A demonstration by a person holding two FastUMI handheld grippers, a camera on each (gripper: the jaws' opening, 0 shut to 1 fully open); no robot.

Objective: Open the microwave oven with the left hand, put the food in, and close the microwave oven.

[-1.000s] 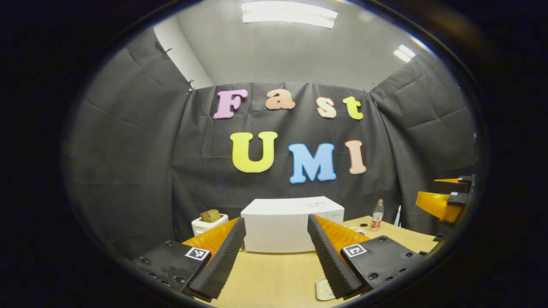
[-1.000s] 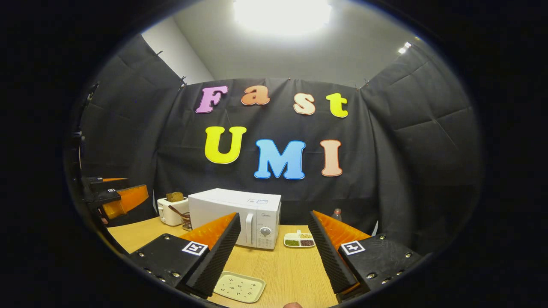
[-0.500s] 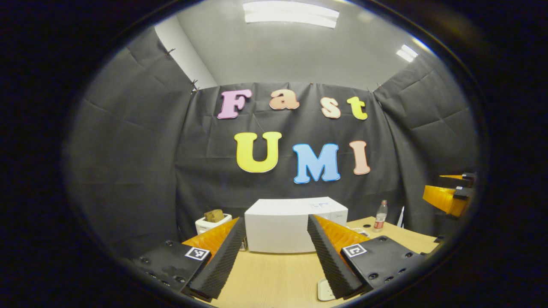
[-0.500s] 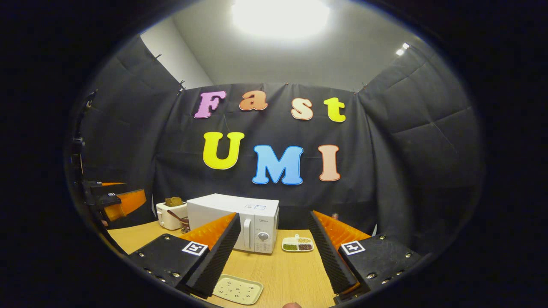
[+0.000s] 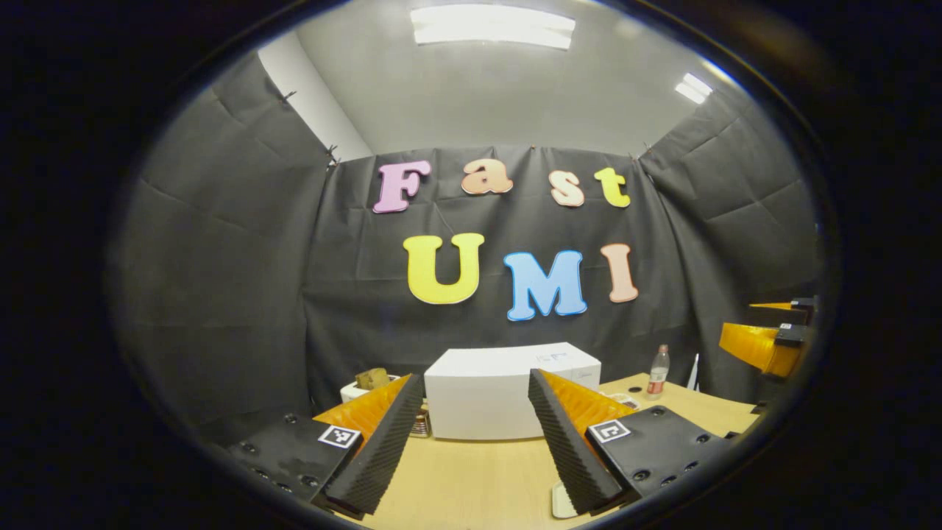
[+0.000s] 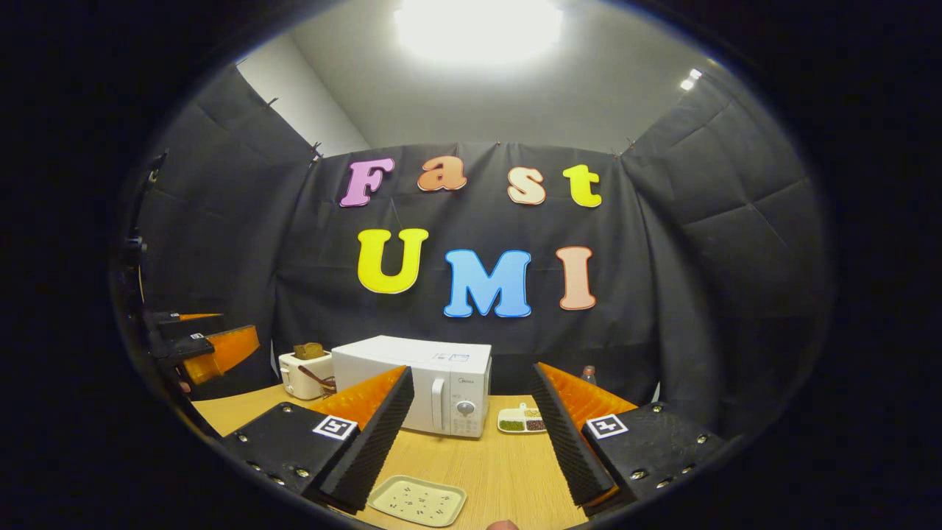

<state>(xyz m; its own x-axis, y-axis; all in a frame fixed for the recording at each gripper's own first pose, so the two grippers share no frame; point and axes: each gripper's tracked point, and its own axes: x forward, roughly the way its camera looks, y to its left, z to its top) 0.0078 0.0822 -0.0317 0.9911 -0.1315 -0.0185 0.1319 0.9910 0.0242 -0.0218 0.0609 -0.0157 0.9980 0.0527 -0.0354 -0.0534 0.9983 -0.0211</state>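
Note:
A white microwave (image 6: 423,379) stands at the back of the wooden table (image 6: 486,464), its door shut and its handle (image 6: 439,403) beside the control panel. The left gripper view shows the microwave's (image 5: 489,394) plain side. A pale tray (image 6: 417,500) with dark specks lies near the front edge. To the right of the microwave sits a small divided dish (image 6: 521,421) of green and brown food. My left gripper (image 5: 475,375) is open and holds nothing, well short of the microwave. My right gripper (image 6: 471,368) is open too, above the tray.
A white toaster (image 6: 305,368) with bread in it stands left of the microwave, with a cup of utensils beside it. A plastic bottle (image 5: 657,372) stands at the back right. The left gripper (image 6: 210,346) shows at the left edge, the right gripper (image 5: 765,346) at the right edge.
Both views have drifted a little: the microwave sits slightly further right in the right gripper view and slightly lower in the left one. Both grippers stay open and empty.

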